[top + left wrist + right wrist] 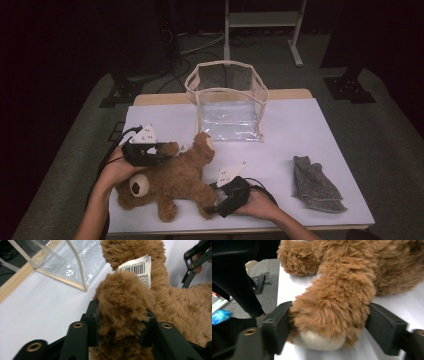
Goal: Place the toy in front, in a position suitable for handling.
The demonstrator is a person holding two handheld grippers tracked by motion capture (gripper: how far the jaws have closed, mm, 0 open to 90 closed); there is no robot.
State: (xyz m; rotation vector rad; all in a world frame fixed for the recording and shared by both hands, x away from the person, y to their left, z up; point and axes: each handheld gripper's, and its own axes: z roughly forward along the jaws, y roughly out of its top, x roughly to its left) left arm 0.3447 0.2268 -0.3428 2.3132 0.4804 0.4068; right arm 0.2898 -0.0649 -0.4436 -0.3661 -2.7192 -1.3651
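Evidently the teddy bear [167, 182], lying at the near edge of the table [300, 130], is clamped at one limb by the left gripper [159, 152] and at a paw by the right gripper [217, 206]. Both grips should be kept firm and raised evenly, presumably toward the clear bag [227, 102].

The high view looks forward and down over the whole table [320, 125] from the person's side. The left gripper view sits very close behind its jaws, facing the clear bag [67, 262]. The right gripper view, equally close, faces the table's near edge. All three share the teddy bear [172, 182].
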